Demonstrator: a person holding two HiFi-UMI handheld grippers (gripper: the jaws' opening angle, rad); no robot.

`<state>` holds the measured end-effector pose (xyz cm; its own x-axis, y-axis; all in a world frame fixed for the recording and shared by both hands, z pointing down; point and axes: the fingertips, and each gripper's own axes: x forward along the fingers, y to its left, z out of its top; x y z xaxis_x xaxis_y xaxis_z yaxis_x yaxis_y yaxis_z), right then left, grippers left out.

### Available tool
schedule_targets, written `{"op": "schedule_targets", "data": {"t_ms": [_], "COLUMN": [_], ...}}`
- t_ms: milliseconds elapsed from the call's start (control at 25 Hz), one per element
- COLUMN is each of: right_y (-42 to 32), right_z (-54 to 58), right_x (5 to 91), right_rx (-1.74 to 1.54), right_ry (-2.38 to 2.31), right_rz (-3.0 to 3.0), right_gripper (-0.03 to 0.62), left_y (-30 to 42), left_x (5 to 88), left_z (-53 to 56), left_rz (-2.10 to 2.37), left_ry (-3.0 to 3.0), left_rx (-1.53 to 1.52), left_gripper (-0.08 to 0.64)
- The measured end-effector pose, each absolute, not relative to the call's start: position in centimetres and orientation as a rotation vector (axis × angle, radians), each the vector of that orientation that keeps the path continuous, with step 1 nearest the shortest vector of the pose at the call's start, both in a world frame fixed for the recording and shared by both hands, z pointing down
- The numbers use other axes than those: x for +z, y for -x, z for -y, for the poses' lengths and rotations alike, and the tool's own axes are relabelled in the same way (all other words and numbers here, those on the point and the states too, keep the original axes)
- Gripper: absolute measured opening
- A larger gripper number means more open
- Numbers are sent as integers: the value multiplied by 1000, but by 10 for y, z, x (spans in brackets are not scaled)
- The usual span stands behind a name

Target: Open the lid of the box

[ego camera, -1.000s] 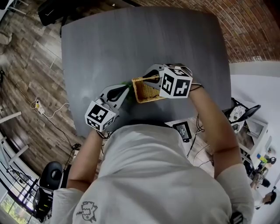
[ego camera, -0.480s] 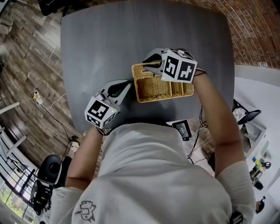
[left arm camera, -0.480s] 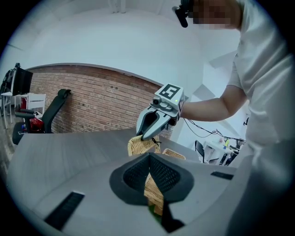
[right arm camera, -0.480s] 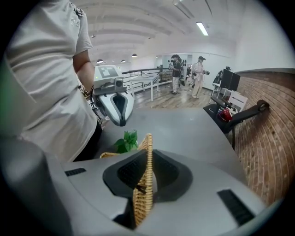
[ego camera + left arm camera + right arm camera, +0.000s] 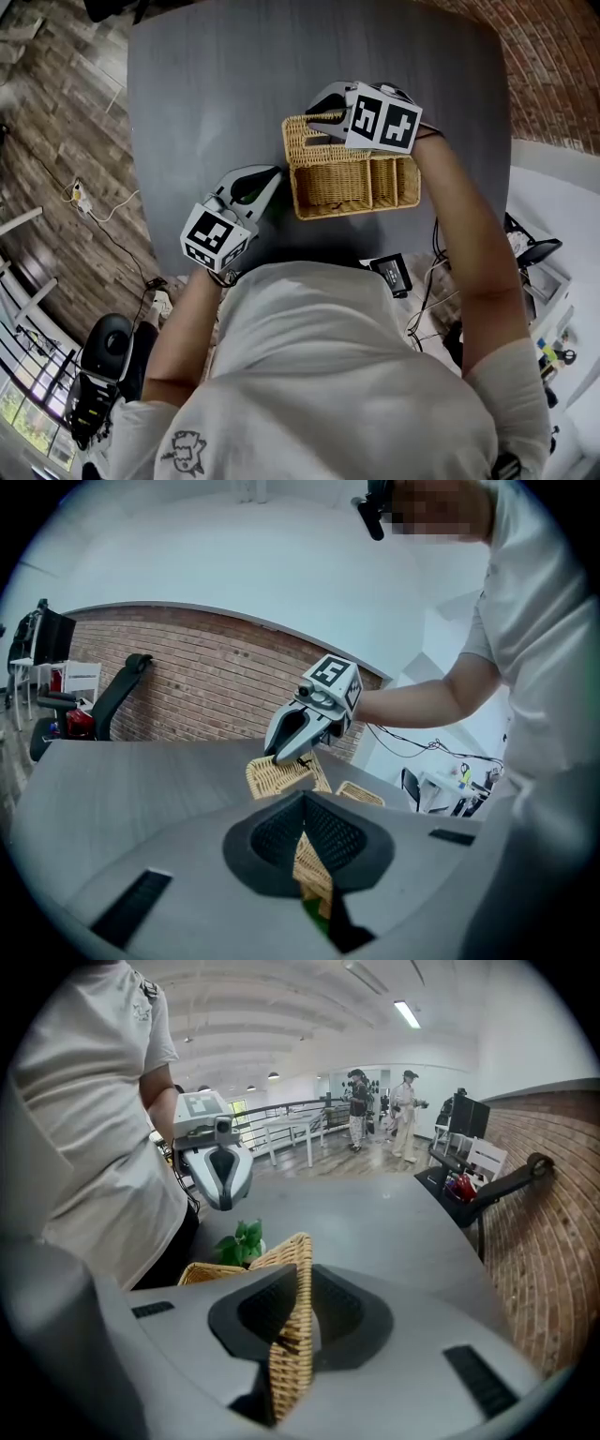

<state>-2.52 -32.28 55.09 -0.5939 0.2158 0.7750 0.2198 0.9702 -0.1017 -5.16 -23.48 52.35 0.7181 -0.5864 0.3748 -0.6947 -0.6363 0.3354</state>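
Observation:
A wicker box (image 5: 352, 183) with divided compartments lies open-topped near the front of the grey table (image 5: 216, 94). Its lid (image 5: 305, 127) stands up at the far left edge. My right gripper (image 5: 314, 117) pinches that lid (image 5: 291, 1335) edge-on between its pads, and its jaws are opening slightly. My left gripper (image 5: 270, 178) reaches the box's left wall. In the left gripper view its jaws (image 5: 302, 803) are nearly together with wicker in the gap. That view also shows the right gripper (image 5: 286, 752) on the raised lid (image 5: 279, 775).
A small green plant (image 5: 239, 1241) sits by the box's left side, under the left gripper (image 5: 223, 1185). A dark device (image 5: 389, 274) lies at the table's near edge. A brick wall and a black chair (image 5: 506, 1185) lie beyond the far edge.
The right gripper has swung the lid up and back. The box's inner compartments, mostly hidden a second ago, now show. The left gripper has stayed at the box's left side.

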Motion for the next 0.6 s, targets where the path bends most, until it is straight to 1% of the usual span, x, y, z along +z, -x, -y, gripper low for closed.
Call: {"op": "schedule_targets", "data": {"t_ms": [400,440,520,600], "right_y": [27,28,28,27], "right_z": [324,325,329,332], "right_x": [549,548,544,538], "right_rx": [-37,-46,-65,-78], "right_ry": [282,261,213,166], "right_rz": [2233,2237,2244,2254], "right_gripper": [61,73,129,141], "left_y": [51,52,53,54], "left_x": [523,522,519,515], "left_z": [229,229,226,224], "left_rz": [985,986,984,980], "left_ry": [-2456,-2459,-2467,-2479], "left_rx": [320,317,312,311], "left_gripper": [11,11,11,11]}}
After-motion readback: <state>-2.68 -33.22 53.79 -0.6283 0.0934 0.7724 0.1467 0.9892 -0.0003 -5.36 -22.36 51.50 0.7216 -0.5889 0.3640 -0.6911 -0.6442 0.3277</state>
